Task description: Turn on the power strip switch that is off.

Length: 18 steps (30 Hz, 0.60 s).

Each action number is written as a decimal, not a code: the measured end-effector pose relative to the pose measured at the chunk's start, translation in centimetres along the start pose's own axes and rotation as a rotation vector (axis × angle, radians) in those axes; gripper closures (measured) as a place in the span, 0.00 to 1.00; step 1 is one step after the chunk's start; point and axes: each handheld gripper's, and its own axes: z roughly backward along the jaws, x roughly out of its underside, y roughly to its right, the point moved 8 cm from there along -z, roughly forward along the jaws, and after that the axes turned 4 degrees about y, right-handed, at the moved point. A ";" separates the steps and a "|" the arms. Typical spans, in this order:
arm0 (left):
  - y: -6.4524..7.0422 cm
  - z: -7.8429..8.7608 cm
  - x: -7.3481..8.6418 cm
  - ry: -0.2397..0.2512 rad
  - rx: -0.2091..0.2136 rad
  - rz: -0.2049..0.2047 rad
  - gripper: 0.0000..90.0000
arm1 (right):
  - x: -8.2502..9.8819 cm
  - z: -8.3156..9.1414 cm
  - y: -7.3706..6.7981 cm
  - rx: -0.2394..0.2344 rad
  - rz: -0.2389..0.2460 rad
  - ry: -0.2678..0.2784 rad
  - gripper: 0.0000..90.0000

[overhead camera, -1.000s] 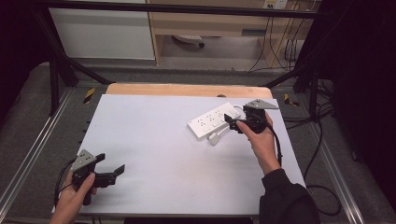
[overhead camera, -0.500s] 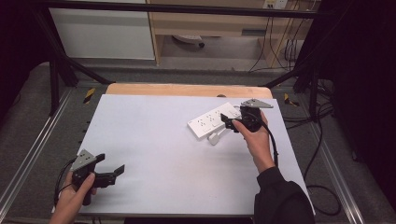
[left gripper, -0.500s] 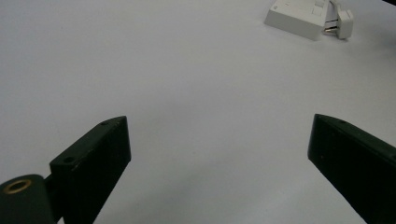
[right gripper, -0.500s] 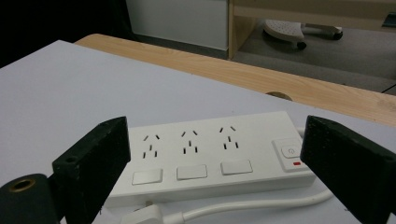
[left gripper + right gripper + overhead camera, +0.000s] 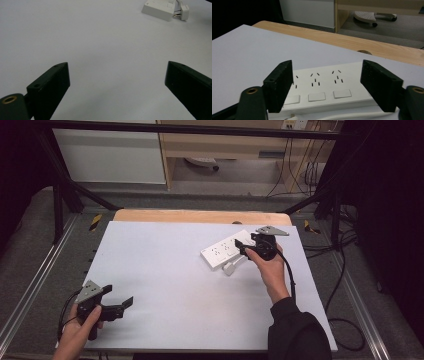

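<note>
Power strip [image 5: 324, 90]: white smooth plastic, rectangular, slotted sockets, square switches.

A white power strip [image 5: 226, 251] lay flat and askew on the table's far right part, sockets and switches up; a small white plug [image 5: 230, 268] lay just beside it.

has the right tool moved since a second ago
Yes, slightly: the right tool has crept away from the person along the power strip, toward the wooden table edge, jaws just closing.
</note>
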 end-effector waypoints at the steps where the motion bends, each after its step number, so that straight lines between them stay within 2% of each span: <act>1: 0.0 0.0 0.0 -0.002 0.000 0.000 0.07 | 0.1 -0.1 0.0 -0.001 0.001 -0.003 0.35; 6: 0.0 0.0 0.0 -0.003 0.001 -0.001 0.07 | 0.3 -0.4 -0.2 -0.004 0.002 -0.006 0.44; 18: 0.0 0.0 0.0 -0.002 0.002 0.000 0.07 | 0.8 -1.3 -0.5 -0.012 -0.003 -0.008 0.56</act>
